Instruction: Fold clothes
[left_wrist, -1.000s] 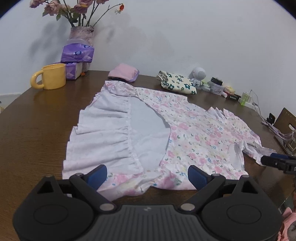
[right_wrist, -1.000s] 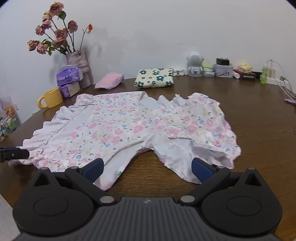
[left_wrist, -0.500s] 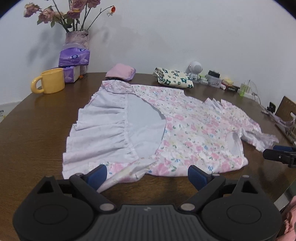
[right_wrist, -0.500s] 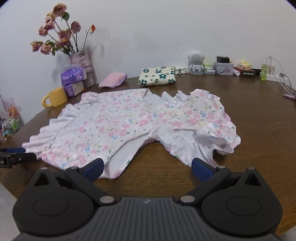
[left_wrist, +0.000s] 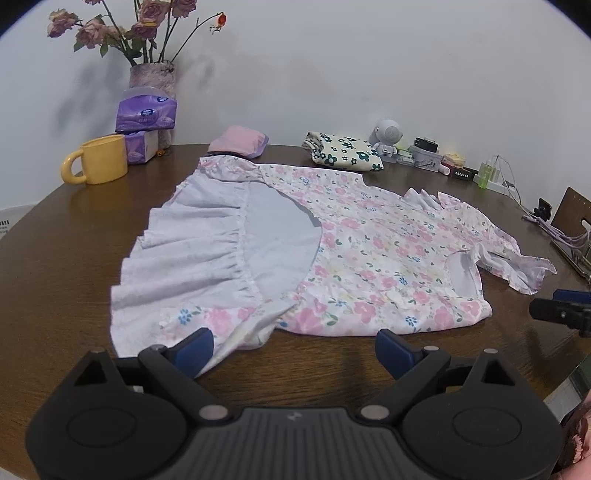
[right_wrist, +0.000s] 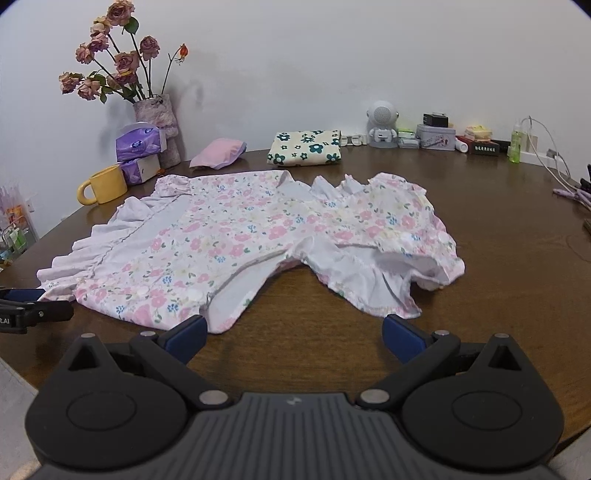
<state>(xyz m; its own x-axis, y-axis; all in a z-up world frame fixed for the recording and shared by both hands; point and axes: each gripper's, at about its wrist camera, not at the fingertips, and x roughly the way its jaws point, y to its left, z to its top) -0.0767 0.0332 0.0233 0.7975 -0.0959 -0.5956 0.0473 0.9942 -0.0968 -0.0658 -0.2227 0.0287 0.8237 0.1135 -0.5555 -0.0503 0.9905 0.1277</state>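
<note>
The flowered dress (left_wrist: 369, 254) lies spread across the middle of the round worktop (left_wrist: 55, 258), ruffled hem turned up on one side, so its edges are easy to reach. The left claw (left_wrist: 293, 345) hangs wide open at the near hem, empty, one finger just beside the cloth. The right claw (right_wrist: 293, 334) is likewise spread and empty by the sleeve end. Mug (left_wrist: 98, 158) and folded clothes (right_wrist: 304, 147) sit back near the wall, out of the folding space.
</note>
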